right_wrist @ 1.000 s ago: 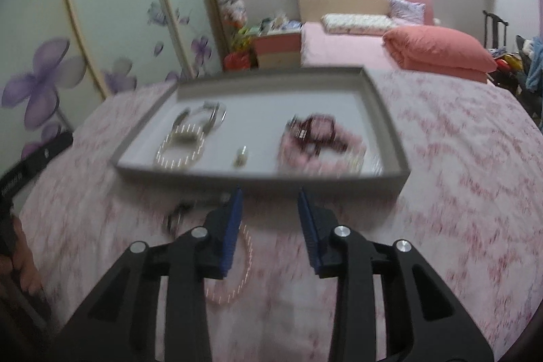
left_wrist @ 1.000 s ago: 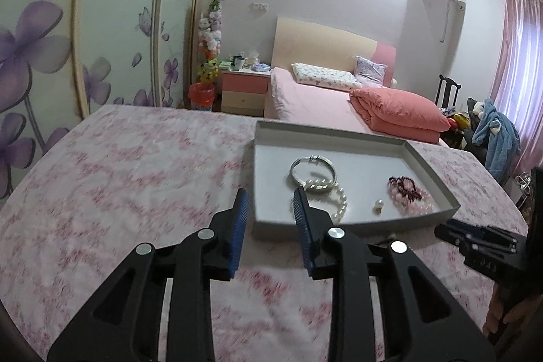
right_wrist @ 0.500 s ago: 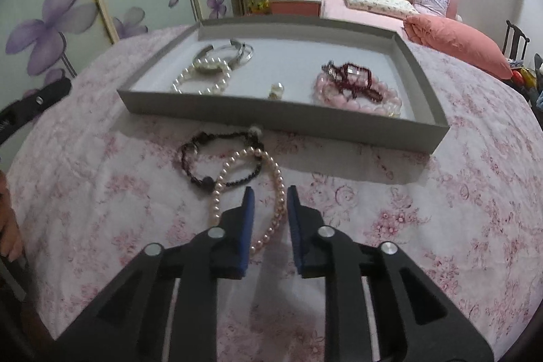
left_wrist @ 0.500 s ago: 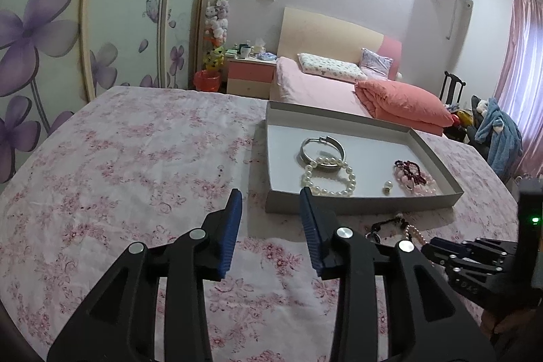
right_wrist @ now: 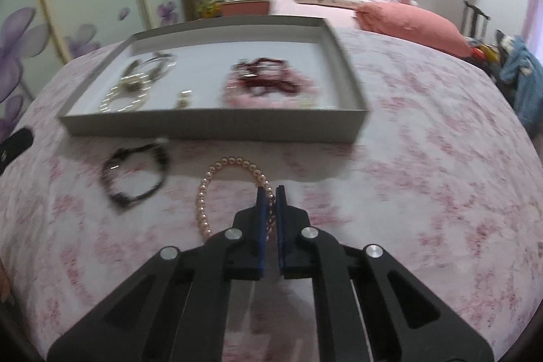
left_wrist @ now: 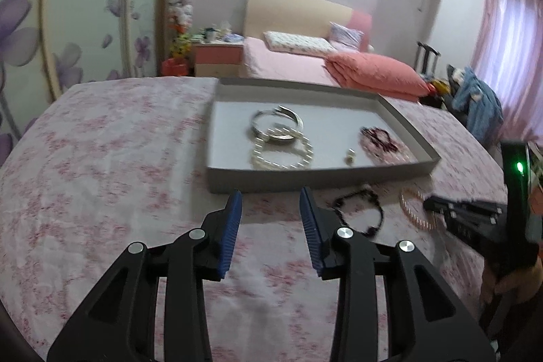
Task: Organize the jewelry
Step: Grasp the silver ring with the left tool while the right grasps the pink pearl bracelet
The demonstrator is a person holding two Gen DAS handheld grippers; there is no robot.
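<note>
Right gripper (right_wrist: 270,192): fingers closed on the pink bracelet (right_wrist: 217,189), on the desk near the tray (right_wrist: 217,128). Thin grip; beads may slip out on lifting. Left gripper (left_wrist: 271,202) open, empty.

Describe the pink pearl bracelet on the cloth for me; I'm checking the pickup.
The pink pearl bracelet is one loop of small, round, glossy pale-pink beads. It lies flat on the floral tablecloth, on the near side of the grey tray and apart from it, right of the black bracelet. The right tongs have just closed on its right-hand strand, blue pads either side. It is not lifted yet.
</note>
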